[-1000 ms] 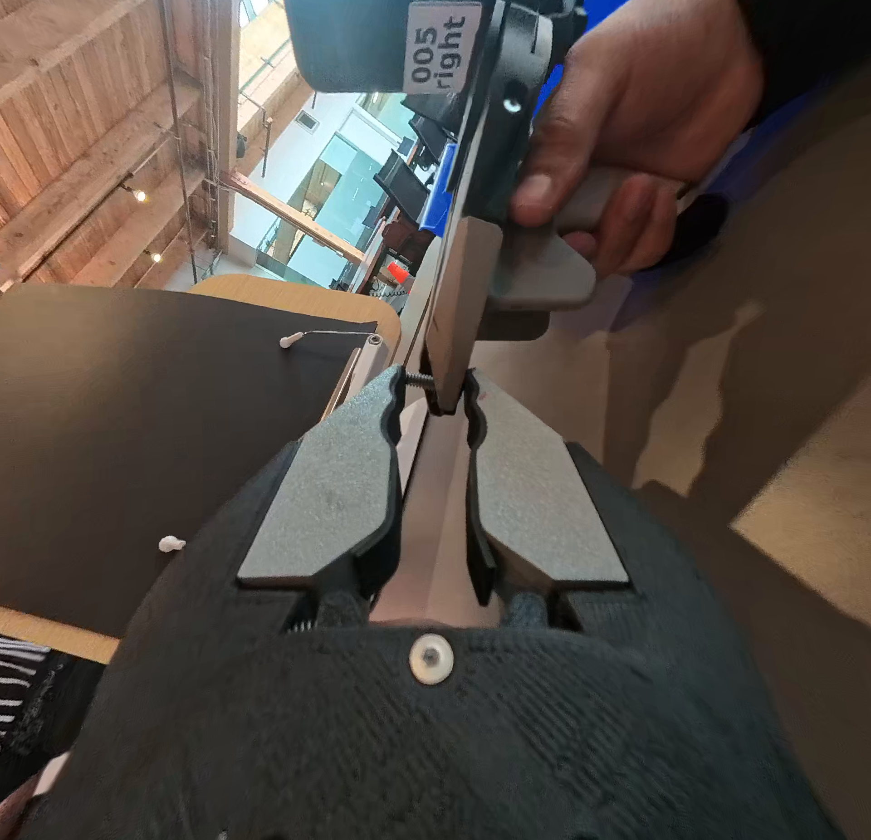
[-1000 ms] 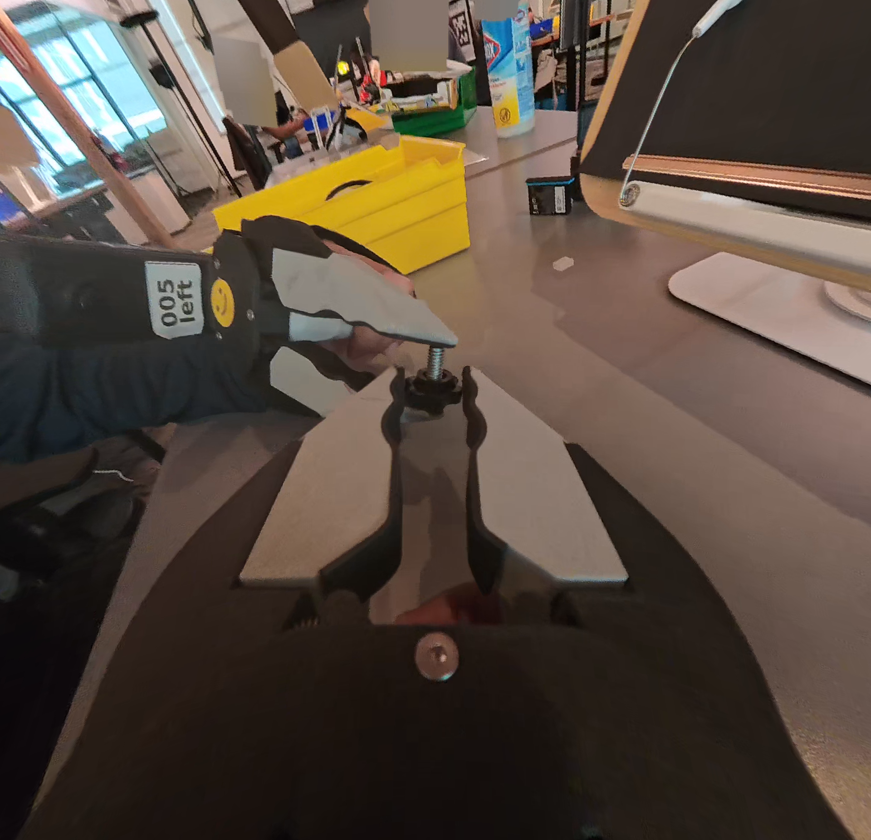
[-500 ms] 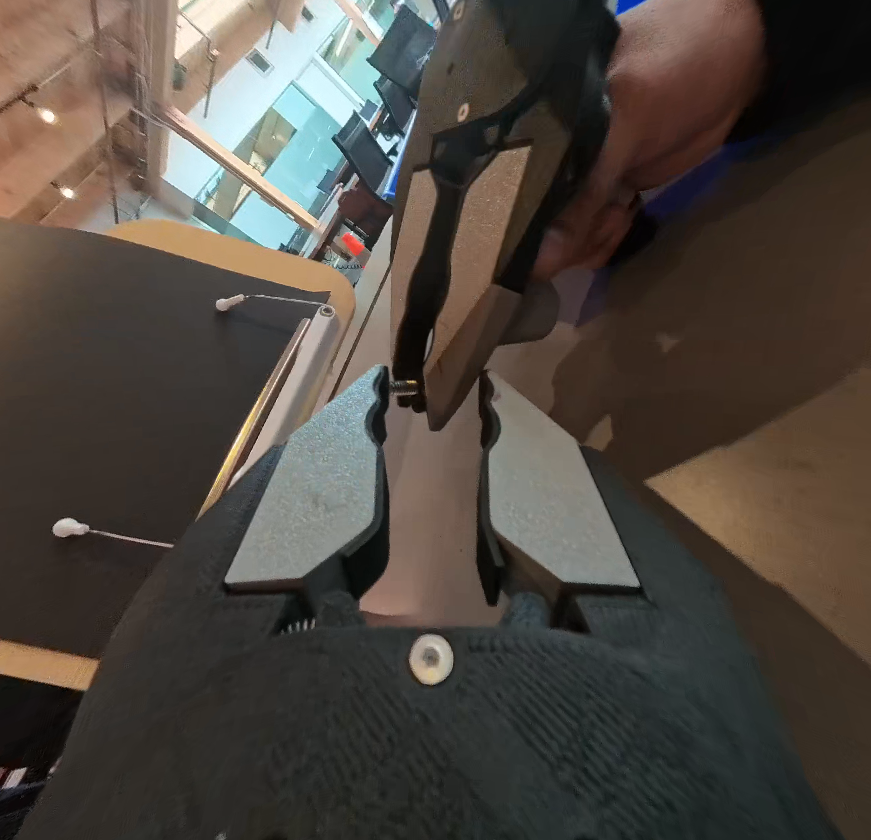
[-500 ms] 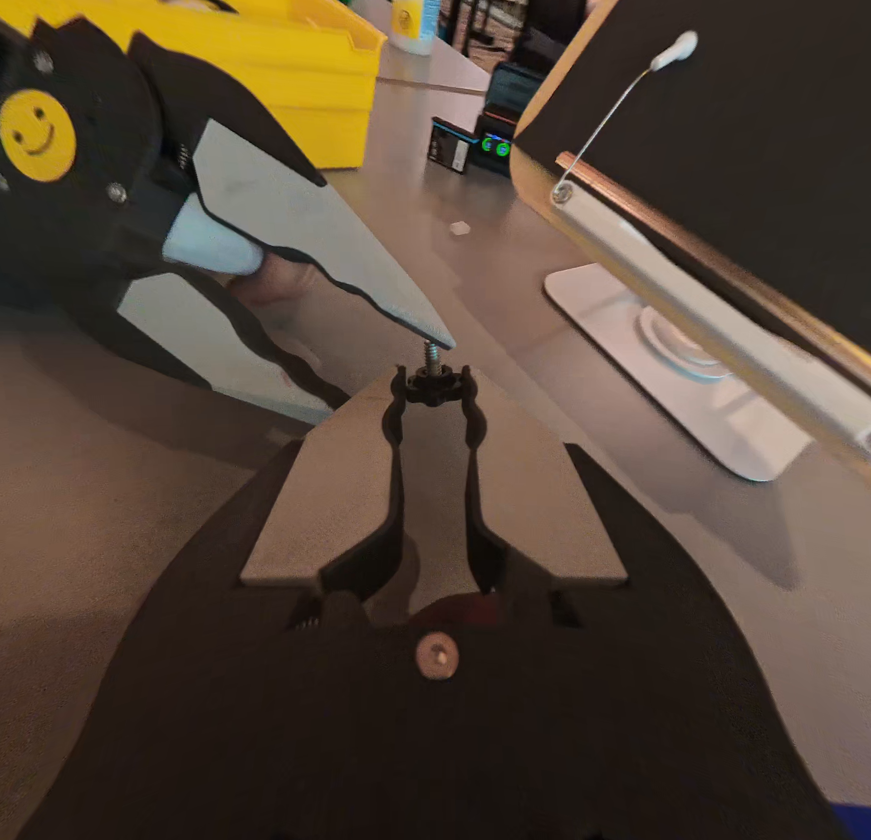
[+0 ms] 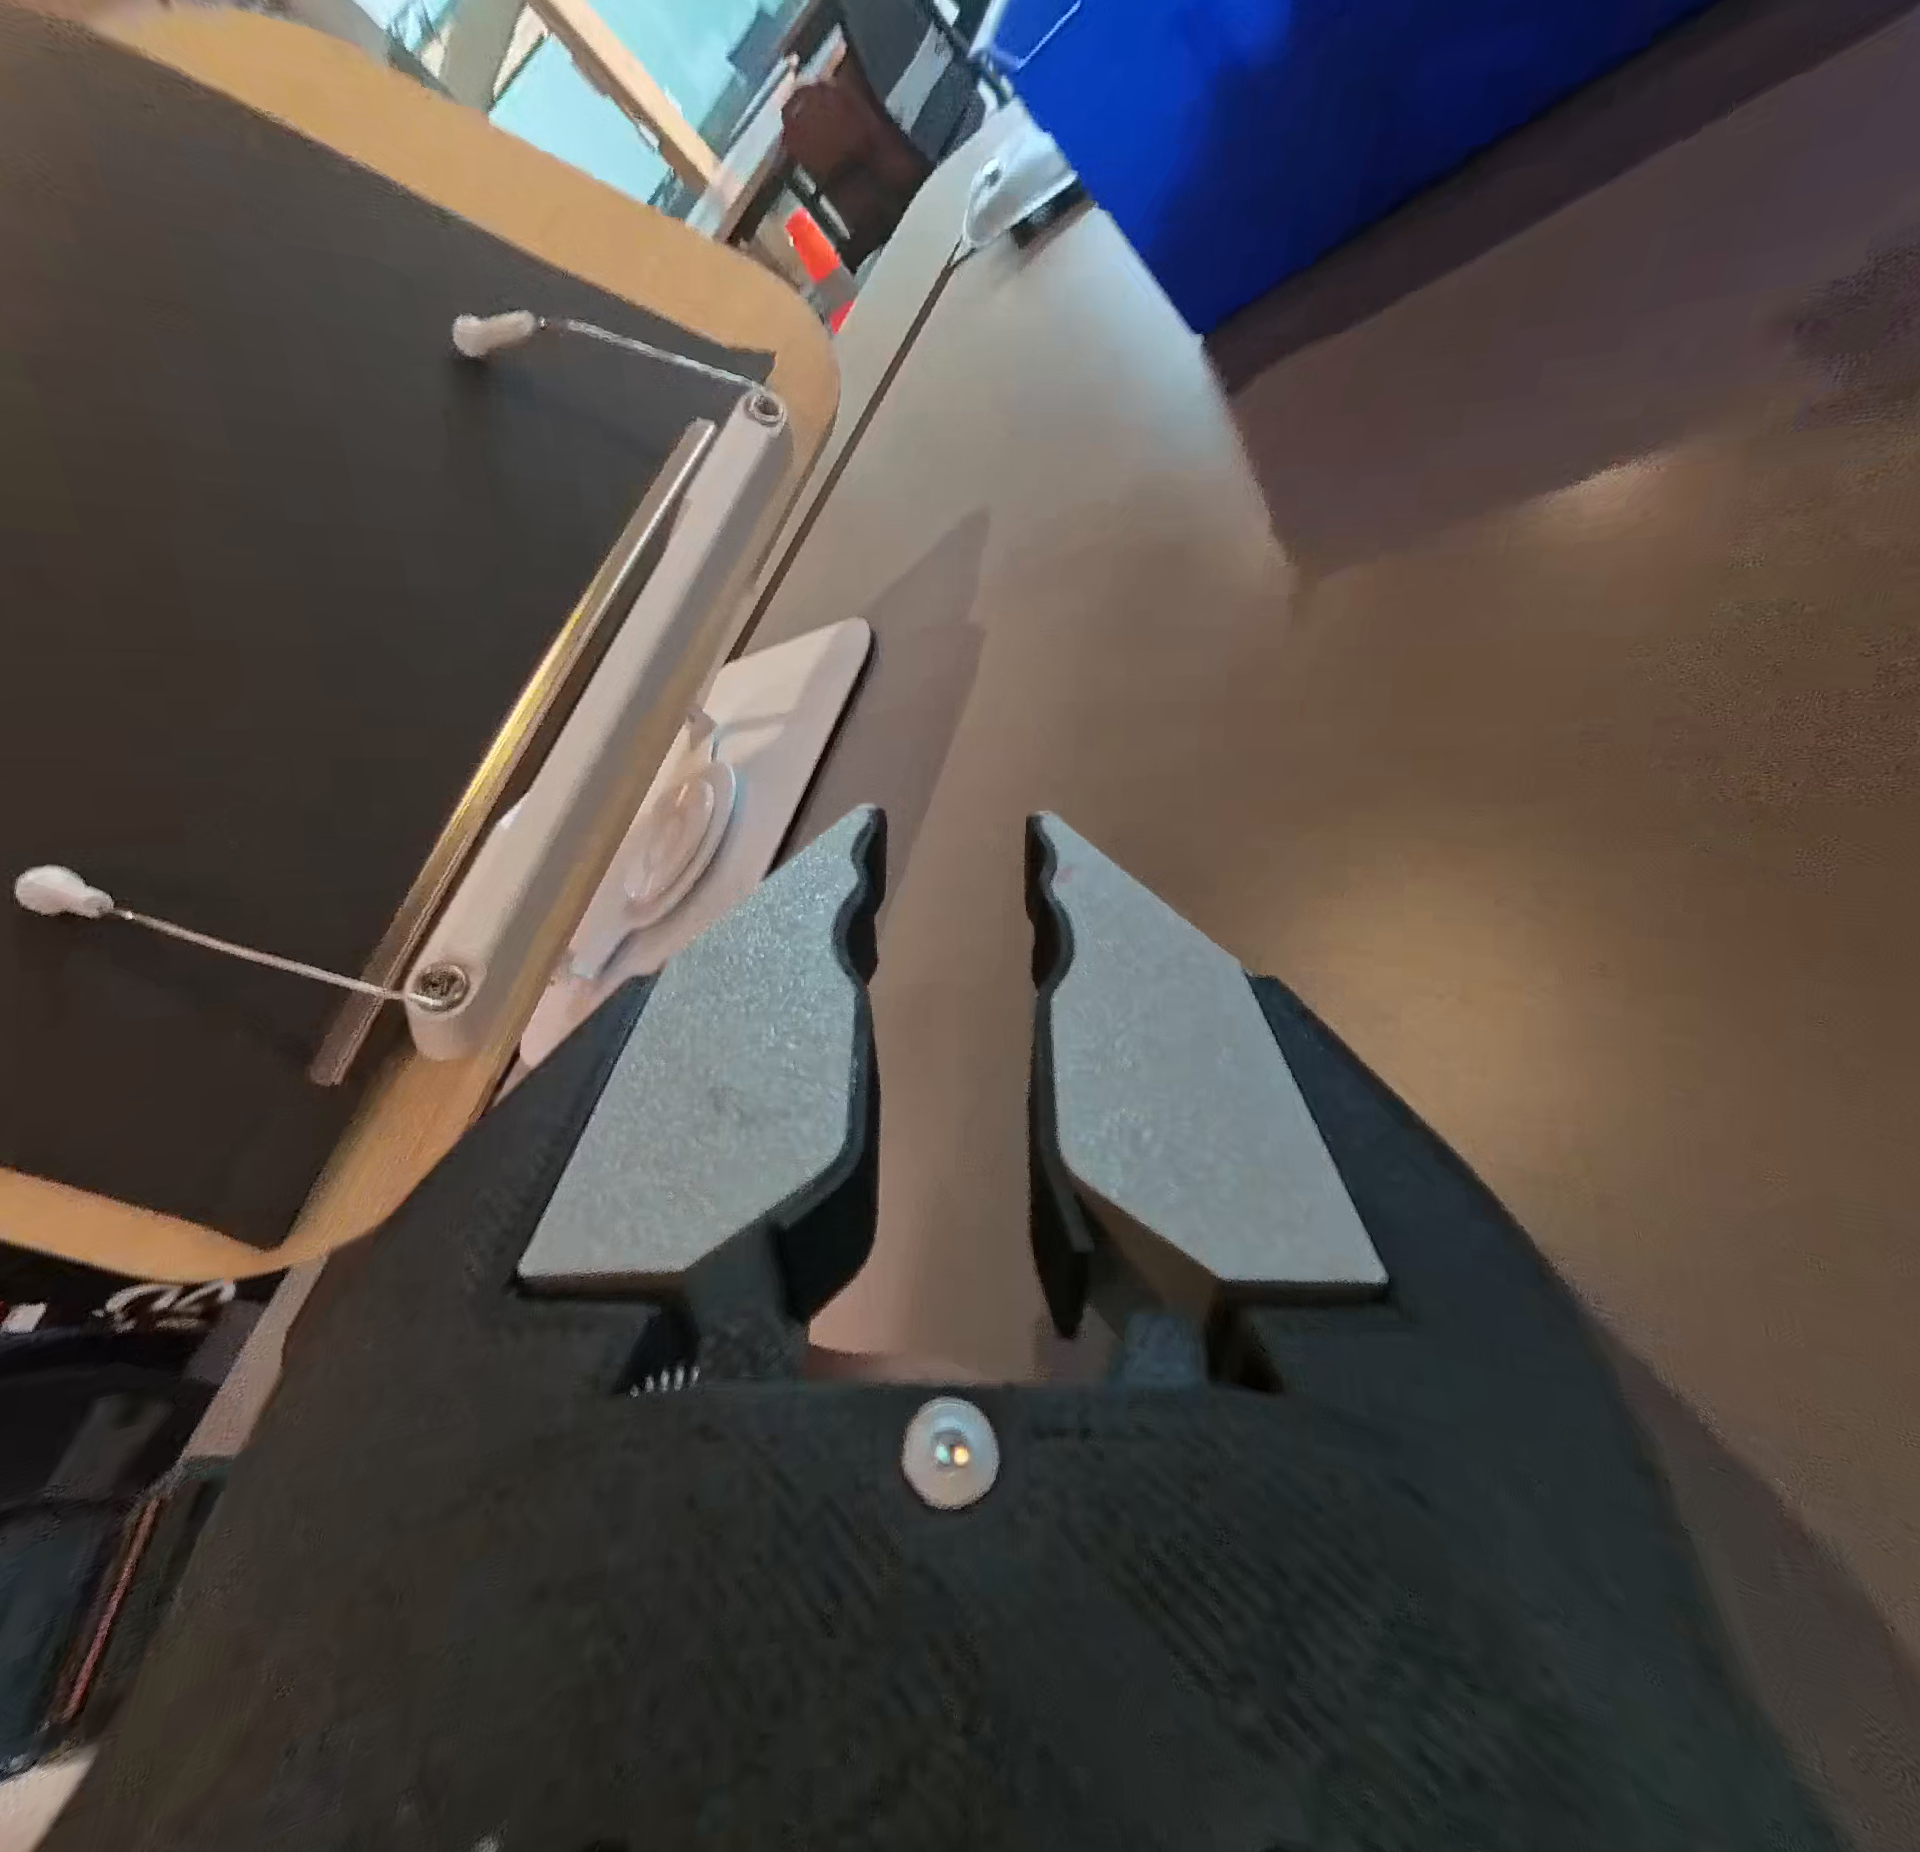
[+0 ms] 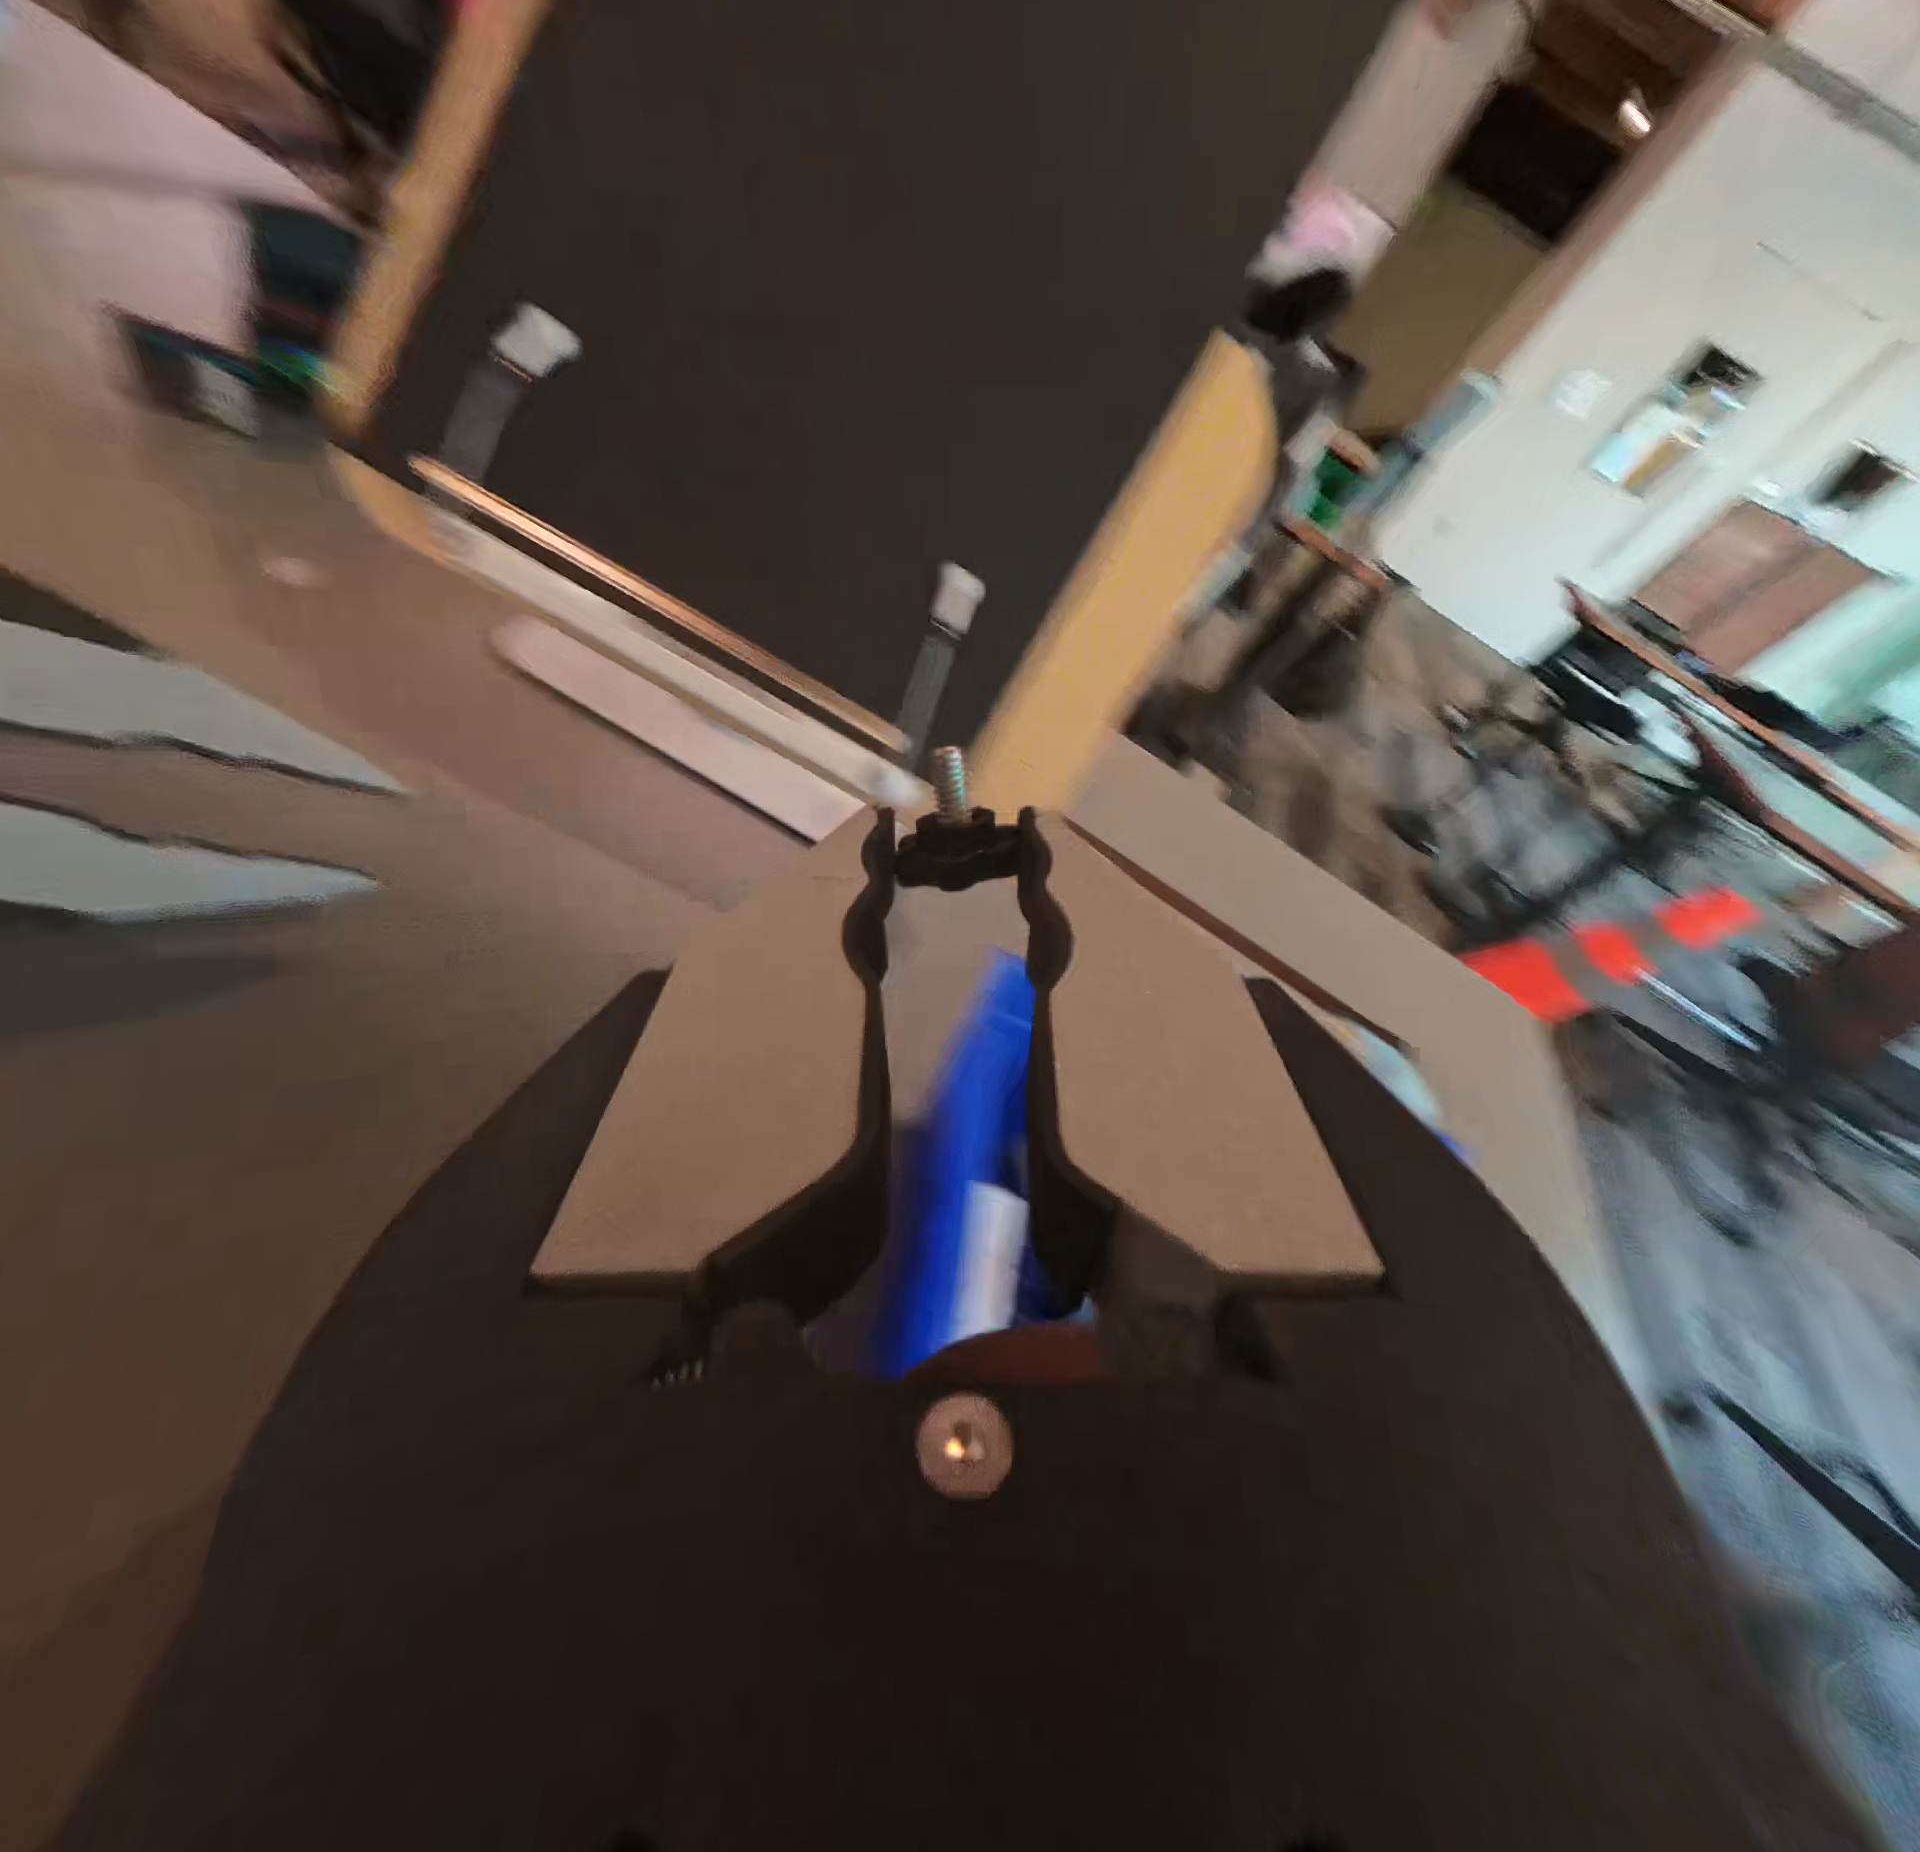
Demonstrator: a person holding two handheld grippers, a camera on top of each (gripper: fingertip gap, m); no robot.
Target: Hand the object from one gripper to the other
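Two grippers are being shown, one per view, and a single small object is being handled. The left gripper [image 5: 954, 846] is being held with its two grey fingers [image 5: 748, 1054] spread apart, and nothing is being gripped between them; only the brown tabletop [image 5: 1507, 867] is being seen through the gap. The right gripper [image 6: 956, 846] is being kept closed on the thumb screw [image 6: 951, 836], which is being pinched at the very fingertips.

The thumb screw is being presented as one black, lobed knob with a short silver threaded stem pointing up and away from the fingers.

One black board [image 5: 260, 607] with a tan wooden rim is being shown in both views, standing on a white base [image 5: 769, 722]. Two thin wire arms with white tips [image 5: 62, 890] are being counted on it in the left wrist view.

The blue bin [image 5: 1351, 109] on the table is being shown plainly only in the left wrist view; in the right wrist view a blue patch is merely being glimpsed between the fingers. The right wrist view is being blurred heavily, and a room with red items [image 6: 1600, 955] is being shown at its right edge. The thumb screw is being seen only in the right wrist view.
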